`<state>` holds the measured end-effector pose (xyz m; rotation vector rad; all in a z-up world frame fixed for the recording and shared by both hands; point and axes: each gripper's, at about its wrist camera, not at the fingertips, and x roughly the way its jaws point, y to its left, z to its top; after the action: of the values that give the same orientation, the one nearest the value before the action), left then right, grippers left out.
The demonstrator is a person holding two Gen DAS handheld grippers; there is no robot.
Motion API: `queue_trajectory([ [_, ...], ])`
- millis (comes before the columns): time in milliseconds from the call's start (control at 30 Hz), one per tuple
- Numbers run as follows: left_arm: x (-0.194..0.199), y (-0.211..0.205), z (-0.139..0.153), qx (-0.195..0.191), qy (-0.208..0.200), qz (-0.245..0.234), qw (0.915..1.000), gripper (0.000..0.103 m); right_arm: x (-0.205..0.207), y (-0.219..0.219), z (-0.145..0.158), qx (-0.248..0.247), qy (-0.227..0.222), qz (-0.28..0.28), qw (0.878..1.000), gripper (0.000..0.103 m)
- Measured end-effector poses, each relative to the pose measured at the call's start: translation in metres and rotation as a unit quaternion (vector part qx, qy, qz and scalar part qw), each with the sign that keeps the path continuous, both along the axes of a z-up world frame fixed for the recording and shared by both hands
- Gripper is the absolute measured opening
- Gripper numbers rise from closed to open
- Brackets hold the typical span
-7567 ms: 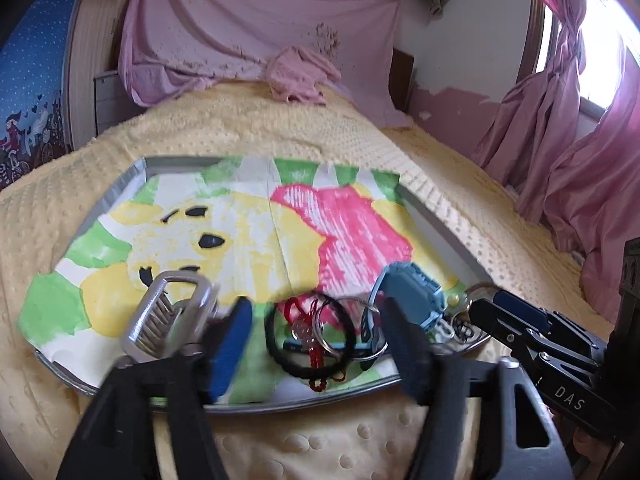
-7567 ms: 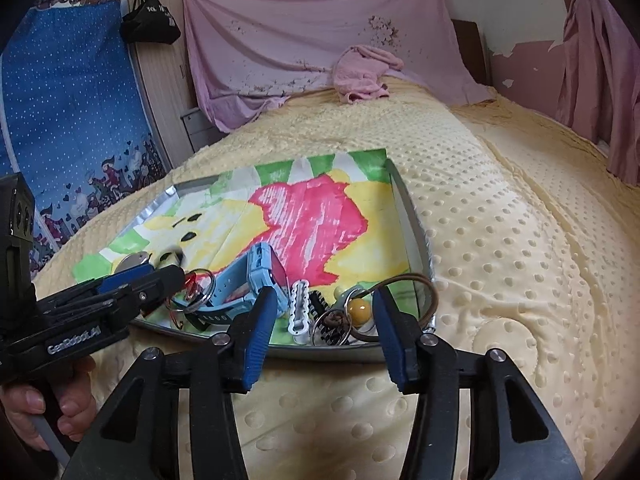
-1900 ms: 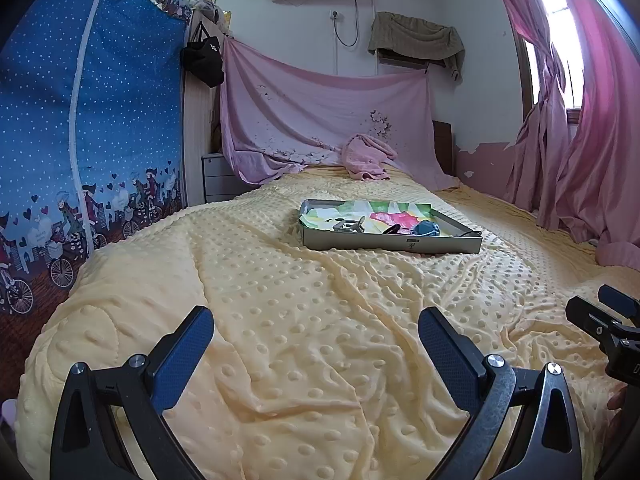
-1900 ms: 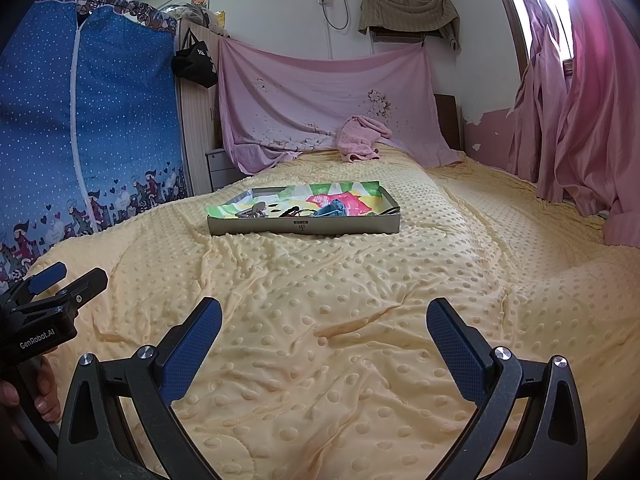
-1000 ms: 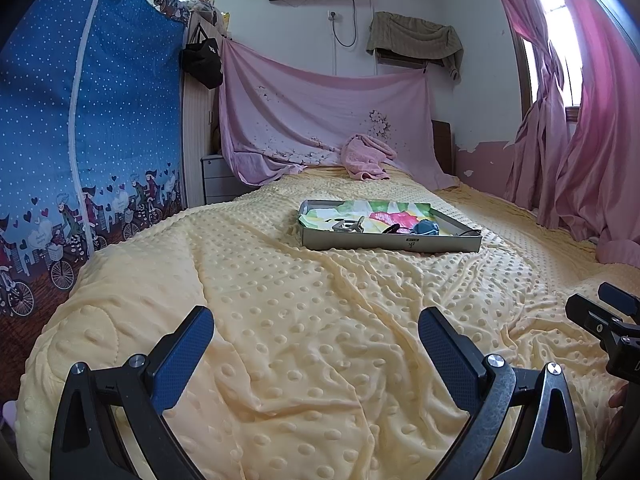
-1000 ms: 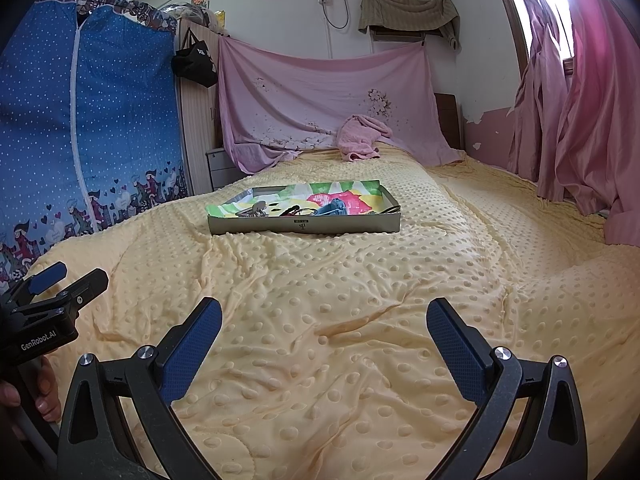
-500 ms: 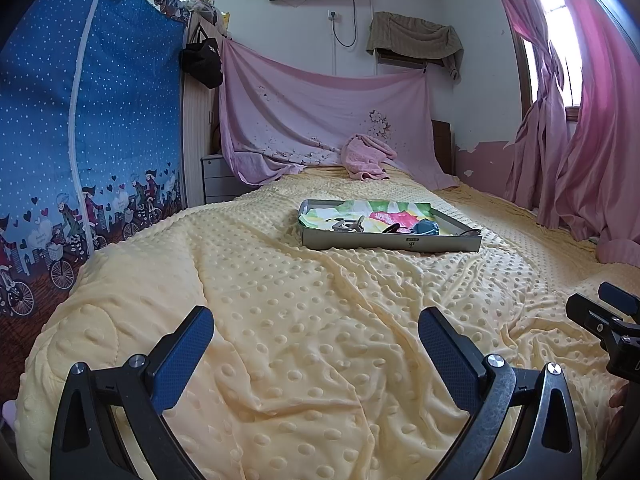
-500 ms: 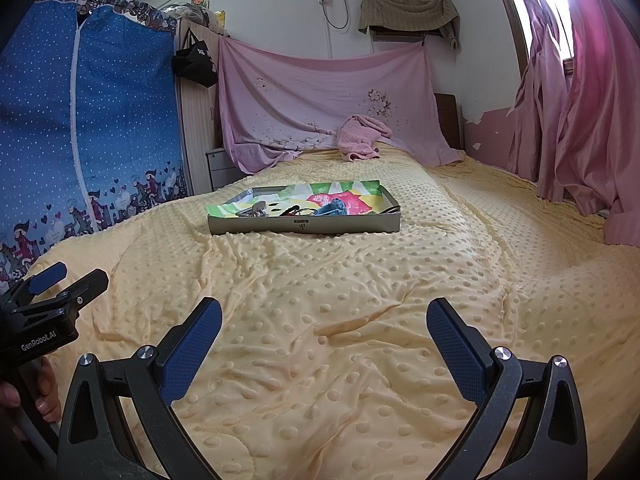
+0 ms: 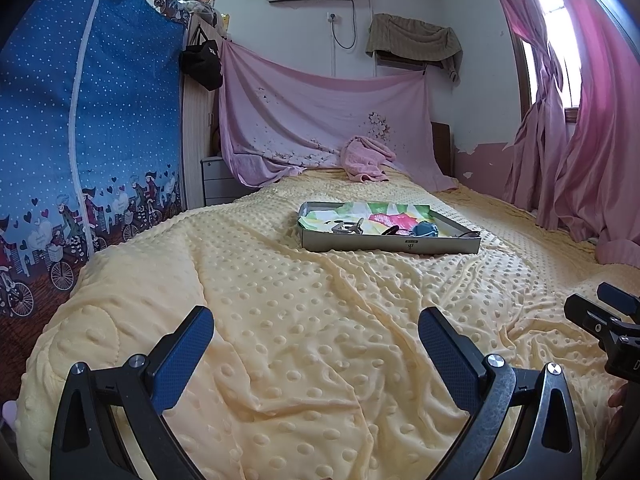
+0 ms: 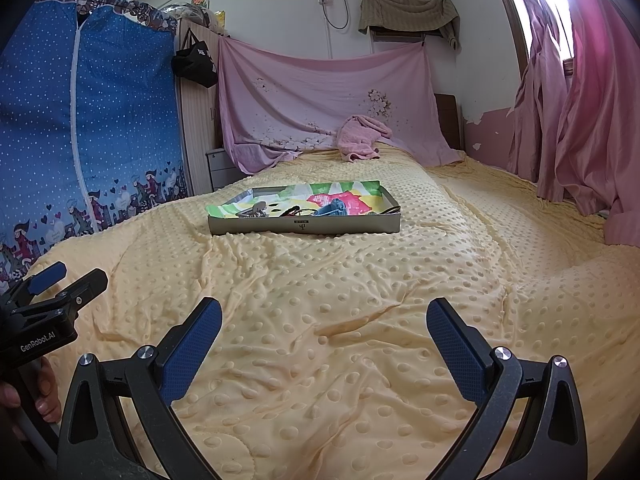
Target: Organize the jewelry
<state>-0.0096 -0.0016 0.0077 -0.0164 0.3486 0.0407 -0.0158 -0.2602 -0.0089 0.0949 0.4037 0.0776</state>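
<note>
A shallow grey tray [image 9: 390,245] with a colourful cartoon lining sits far ahead in the middle of the bed; it also shows in the right wrist view [image 10: 304,227]. Jewelry lies along its near side: a silver metal piece [image 9: 347,227], a dark bracelet [image 9: 390,230] and a blue watch [image 9: 425,229] [image 10: 334,208]. My left gripper [image 9: 316,334] is open and empty, low over the blanket, well short of the tray. My right gripper [image 10: 324,326] is open and empty too, beside it.
A yellow dotted blanket [image 9: 320,320] covers the bed. A blue fabric wardrobe [image 9: 80,140] stands on the left, a pink sheet [image 9: 320,120] hangs at the head, pink curtains [image 9: 580,140] hang on the right. A pink towel [image 9: 366,158] lies behind the tray.
Since 7.6 s ago both grippers have pulled far back from the tray and opened wide. Over the last two seconds nothing has visibly moved.
</note>
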Motion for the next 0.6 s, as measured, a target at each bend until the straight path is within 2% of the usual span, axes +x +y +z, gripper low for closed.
queue_trajectory([
  [300, -0.0033, 0.0032, 0.0063, -0.013, -0.001, 0.001, 0.9999, 0.103, 0.0000, 0.0002, 0.0001, 0.000, 0.001, 0.000, 1.000, 0.101],
  [600, -0.0031, 0.0010, 0.0051, -0.007, -0.002, 0.004, 1.0000, 0.103, 0.0009, -0.0012, -0.0026, -0.002, 0.003, 0.001, 1.000, 0.101],
])
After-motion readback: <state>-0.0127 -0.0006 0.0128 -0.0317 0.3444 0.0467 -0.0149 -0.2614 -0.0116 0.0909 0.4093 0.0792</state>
